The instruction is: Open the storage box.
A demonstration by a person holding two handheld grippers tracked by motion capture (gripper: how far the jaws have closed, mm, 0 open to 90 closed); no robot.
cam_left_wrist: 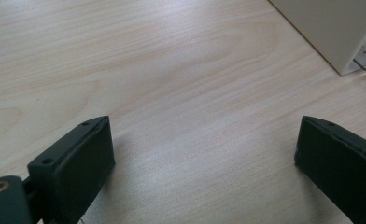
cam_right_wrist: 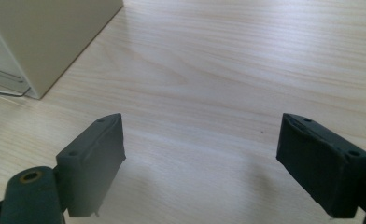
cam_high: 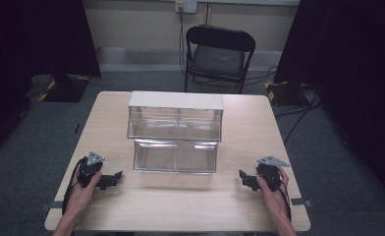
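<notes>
High view: two forearms enter from the bottom edge, cut off at the elbows. The left claw (cam_high: 116,176) and the right claw (cam_high: 243,177) rest on the pale wood-grain desk (cam_high: 180,206), well apart, each pointing inward, both spread wide and holding nothing. In the left gripper view and right gripper view, the black blocky jaws stand far apart over bare wood. Between and beyond them sits the drawer cabinet (cam_high: 176,101), white-topped, with clear plastic drawers: the lower one (cam_high: 176,156) pulled out, the upper row's dividers hard to make out. Farther off stands one black folding chair (cam_high: 219,56).
</notes>
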